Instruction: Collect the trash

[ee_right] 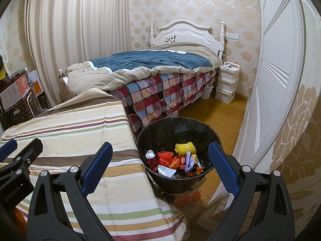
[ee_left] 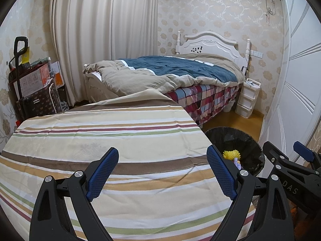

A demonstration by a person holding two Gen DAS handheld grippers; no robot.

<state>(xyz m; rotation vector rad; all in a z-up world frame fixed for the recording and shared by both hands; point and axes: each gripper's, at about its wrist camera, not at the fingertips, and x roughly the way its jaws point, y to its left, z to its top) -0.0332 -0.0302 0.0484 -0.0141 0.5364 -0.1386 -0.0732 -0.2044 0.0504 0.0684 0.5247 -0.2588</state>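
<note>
A black-lined trash bin (ee_right: pixel 178 128) stands on the floor right of a table under a striped cloth (ee_right: pixel 80 132). Inside it lie a yellow foam net (ee_right: pixel 185 147), red and orange wrappers (ee_right: pixel 166 156) and other scraps. My right gripper (ee_right: pixel 160 168) hovers open above the bin's near rim with nothing between its blue pads (ee_right: pixel 223 168). My left gripper (ee_left: pixel 162 172) is open over the striped cloth (ee_left: pixel 120 140), also holding nothing. In the left wrist view the bin (ee_left: pixel 236 140) shows at right with the yellow net (ee_left: pixel 231 154) inside, and the right gripper's body sits at the far right edge.
A bed (ee_right: pixel 152 64) with a blue and tan quilt and checked sheet lies behind the table. White drawers (ee_right: pixel 227 80) stand by the headboard. A white wardrobe door (ee_right: pixel 276 80) runs along the right. Boxes and a trolley (ee_left: pixel 30 84) crowd the left corner. An orange box (ee_right: pixel 187 197) sits under the bin.
</note>
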